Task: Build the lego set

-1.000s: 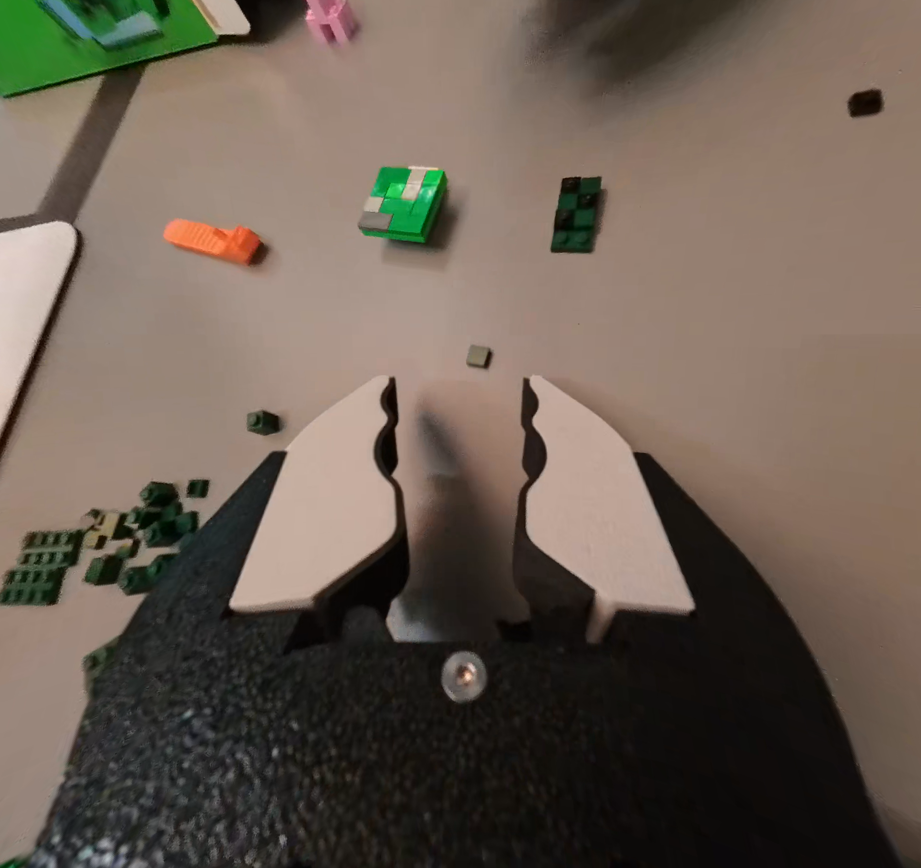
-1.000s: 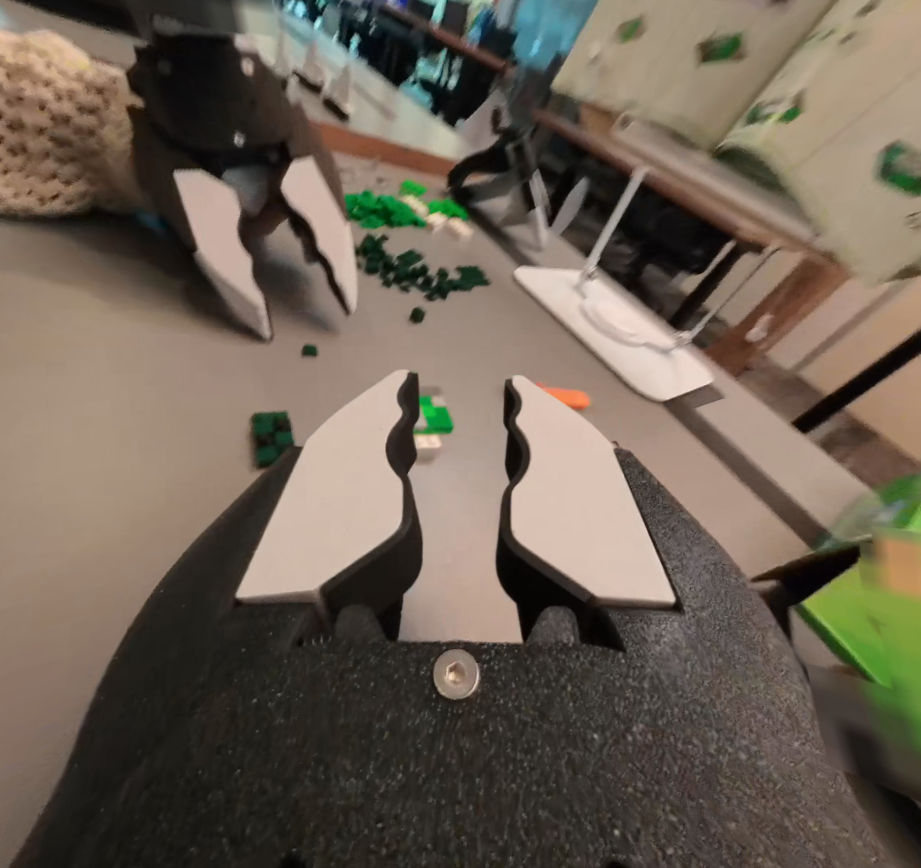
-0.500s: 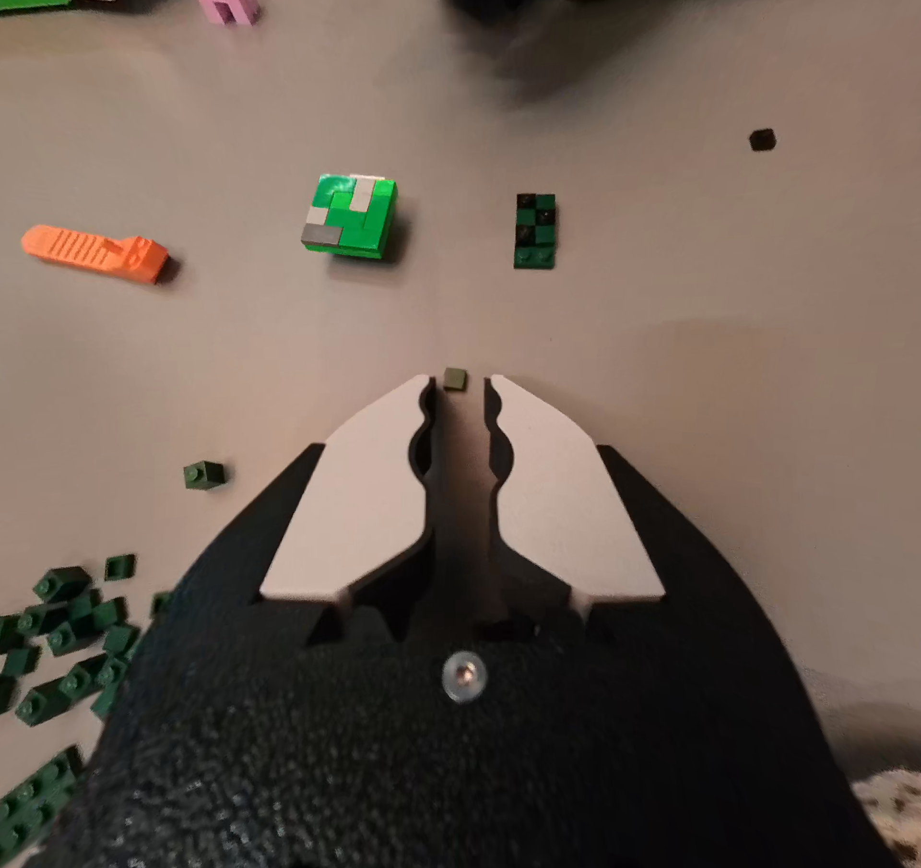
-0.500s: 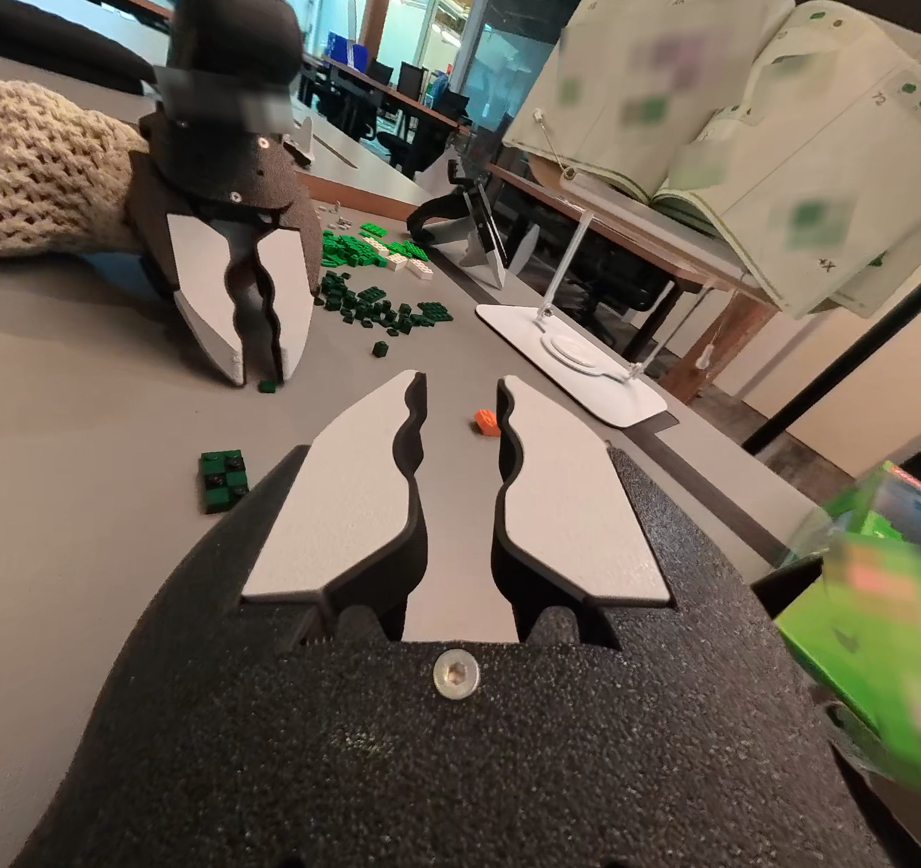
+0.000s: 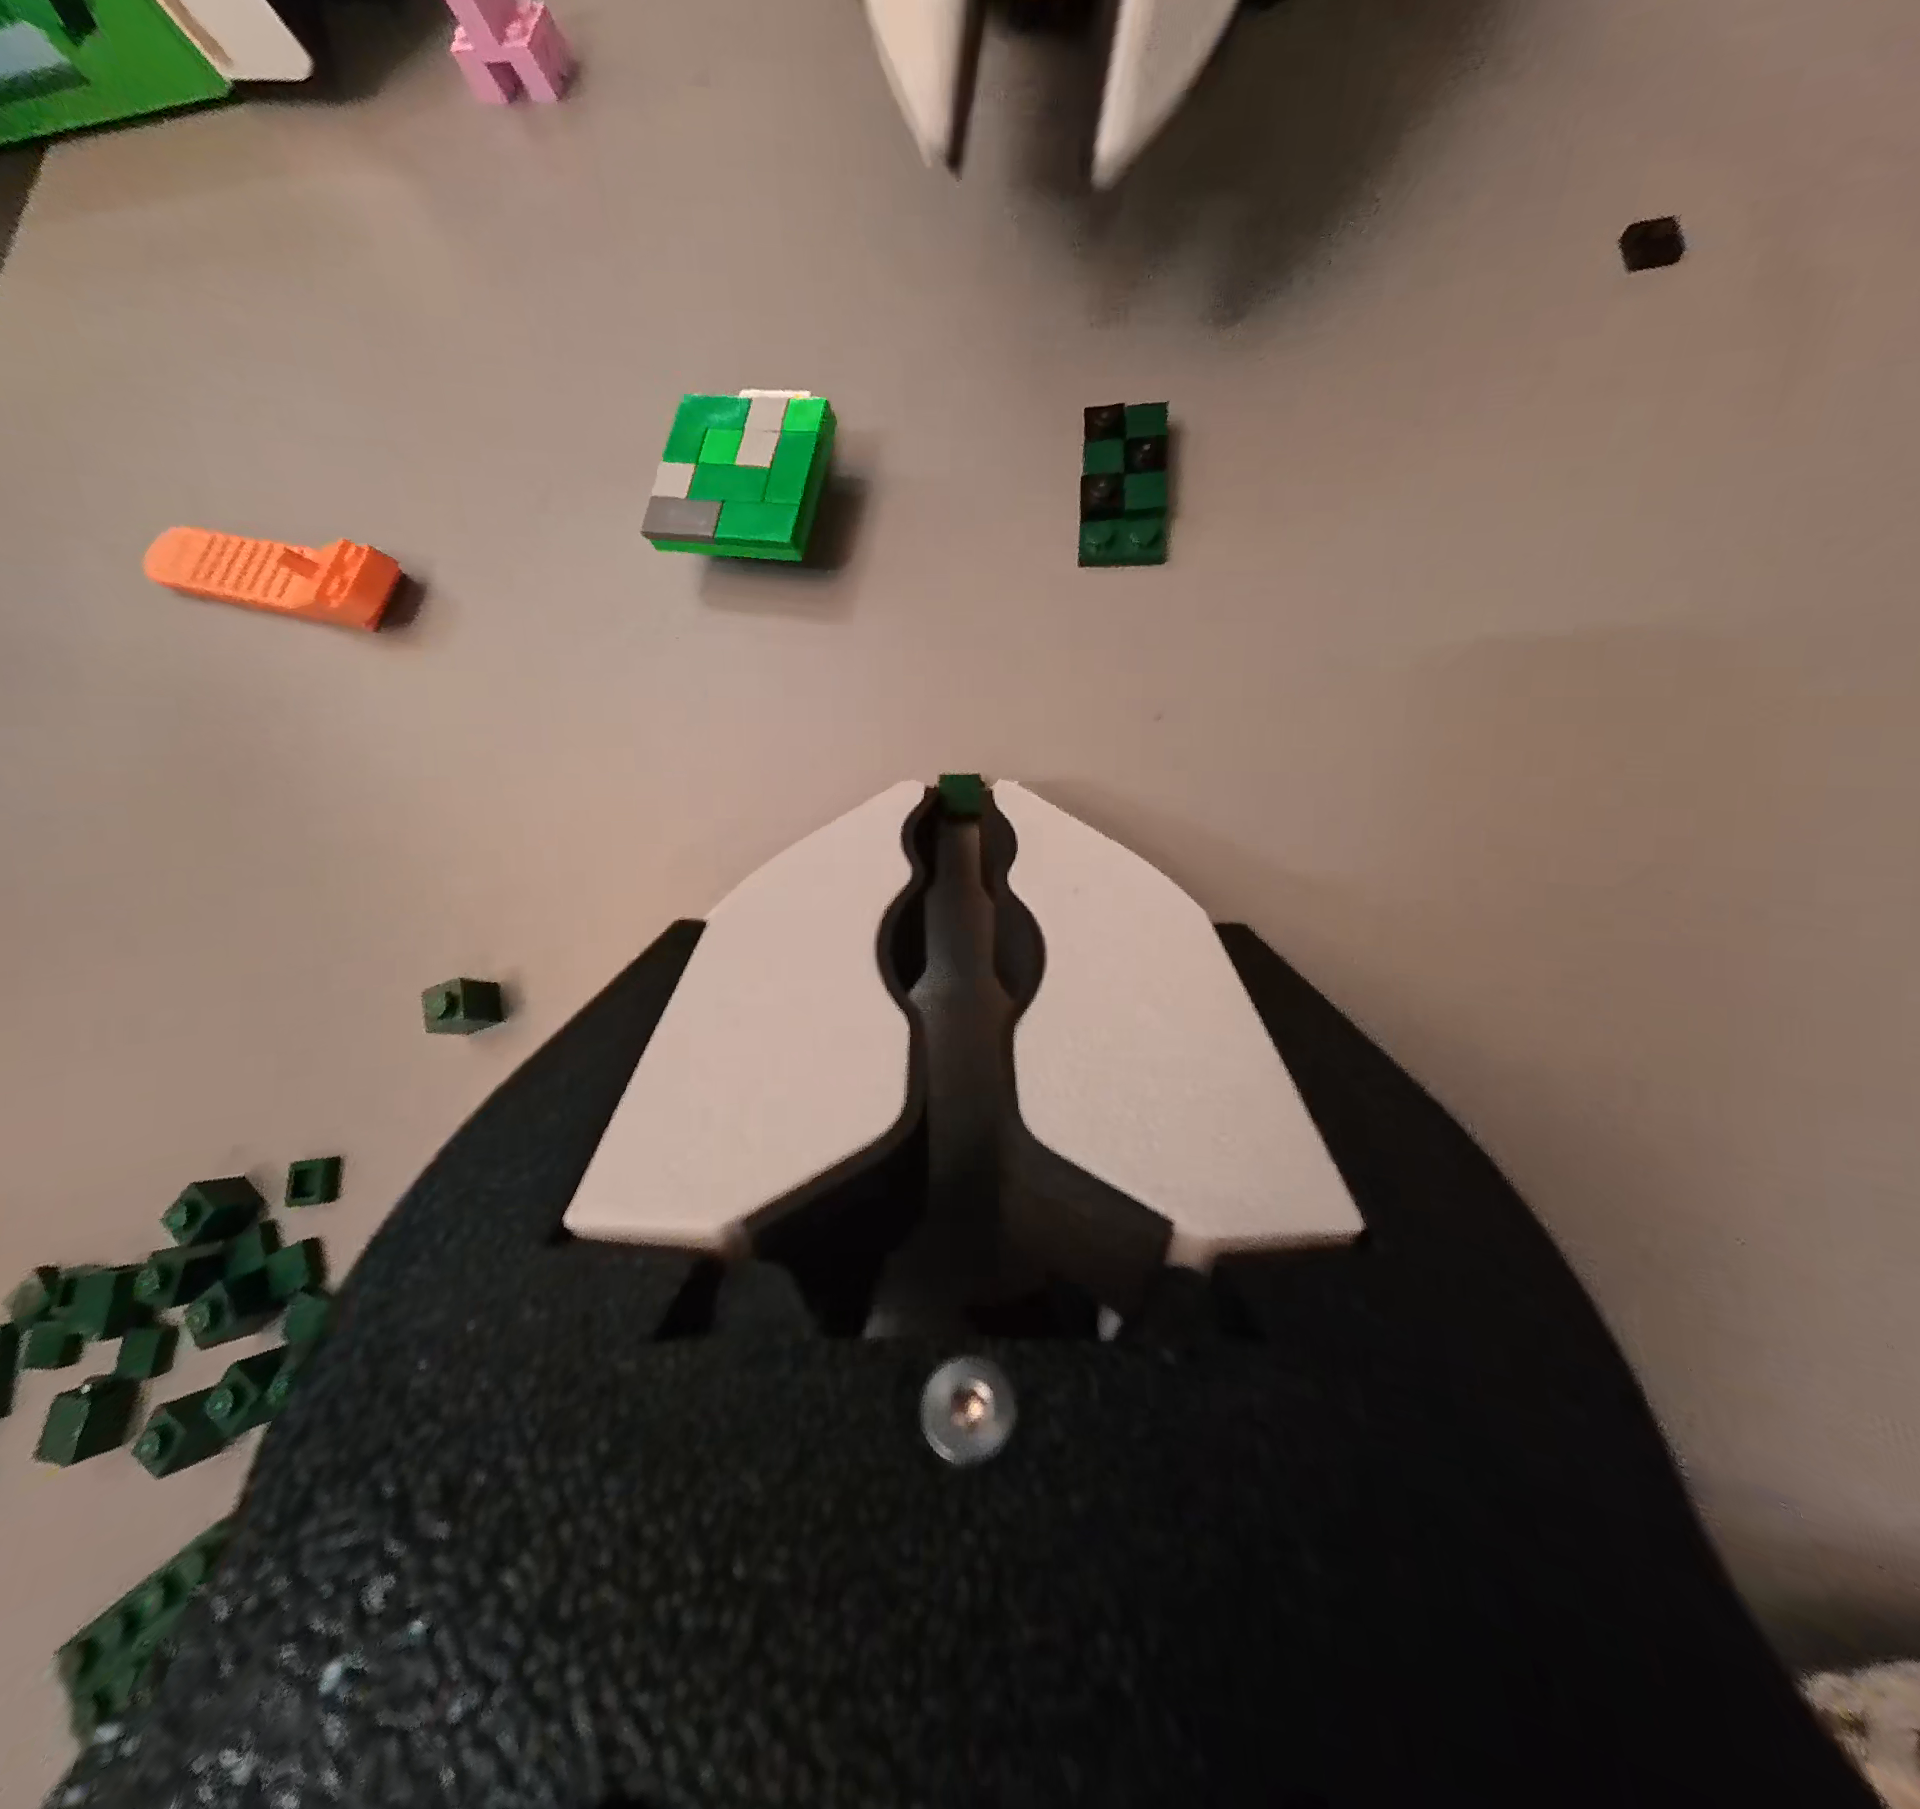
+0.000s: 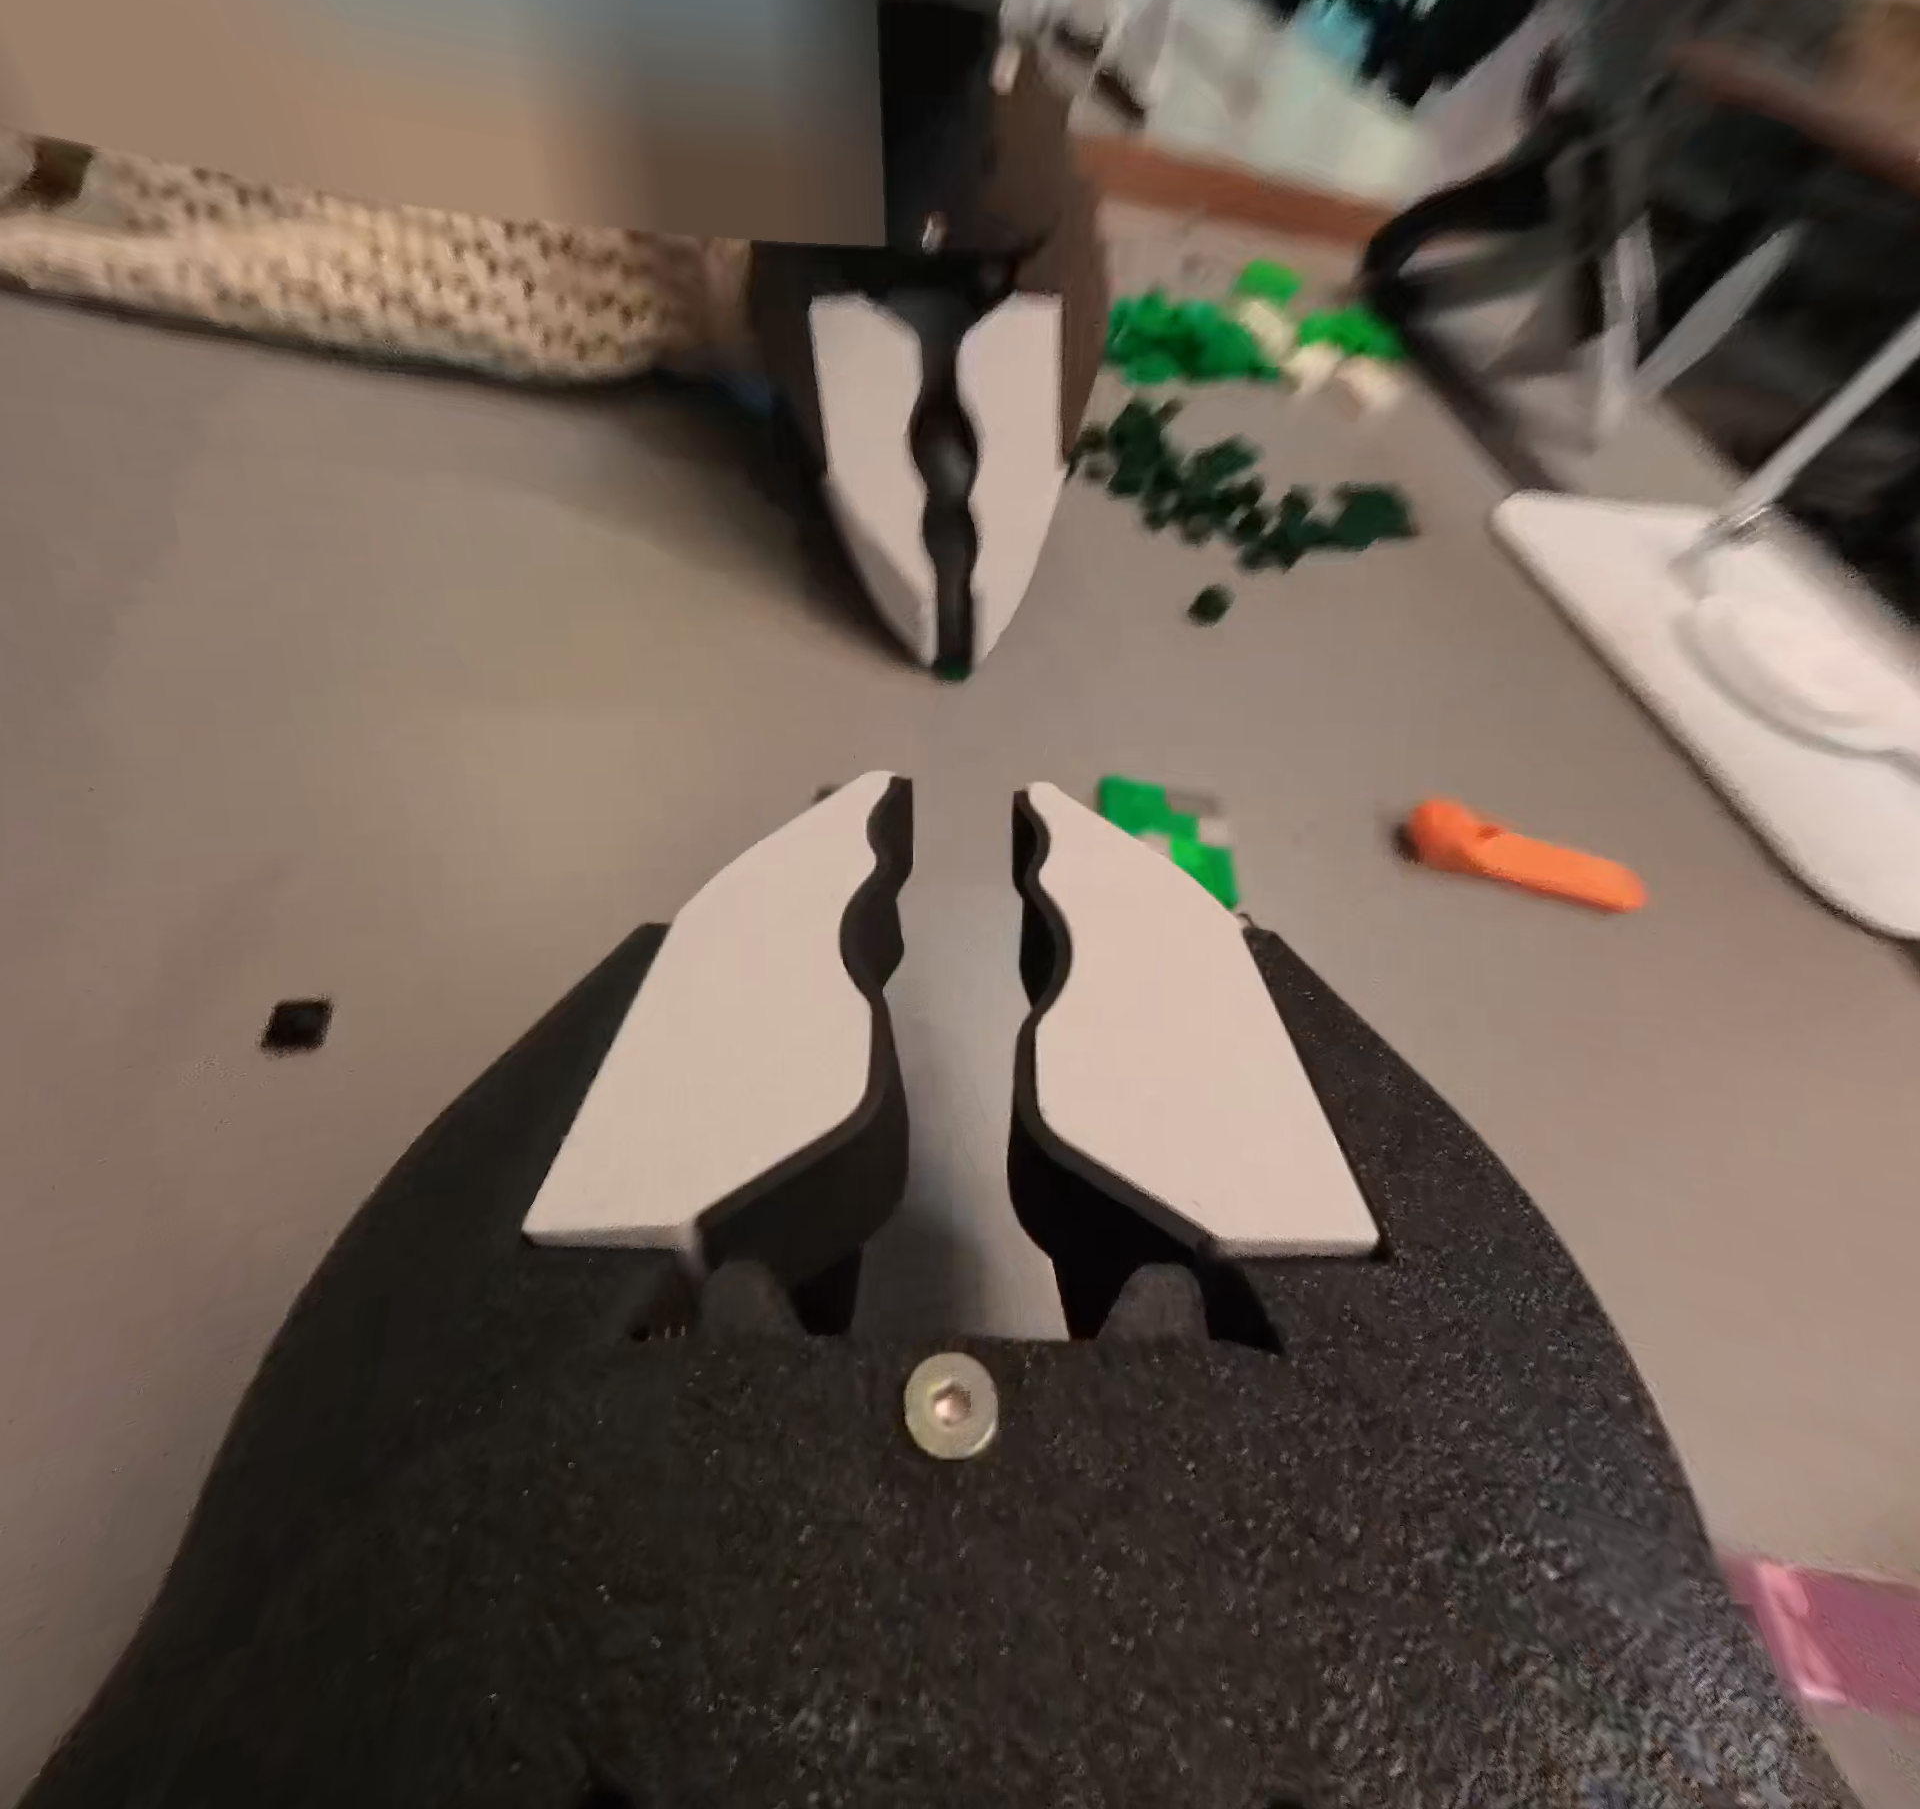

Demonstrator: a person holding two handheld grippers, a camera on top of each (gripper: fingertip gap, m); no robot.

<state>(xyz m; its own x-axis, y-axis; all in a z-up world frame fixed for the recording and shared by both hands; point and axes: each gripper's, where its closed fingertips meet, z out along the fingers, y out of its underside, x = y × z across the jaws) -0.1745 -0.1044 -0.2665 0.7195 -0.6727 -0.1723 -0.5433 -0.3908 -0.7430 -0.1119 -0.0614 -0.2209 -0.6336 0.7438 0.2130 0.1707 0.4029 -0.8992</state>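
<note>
Left gripper pinches a small dark green tile at its fingertips, low over the grey table. Right gripper empty — fingers narrowly apart — facing it, dark green plate assembly between them.

Left black gripper with pale flat fingers being pinched on a small green stud, right matching gripper being held slightly parted

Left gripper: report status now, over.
Left gripper shut on small green piece at its tips. Right gripper open, empty. Dark green plate assembly on table ahead, path to it clear.
</note>
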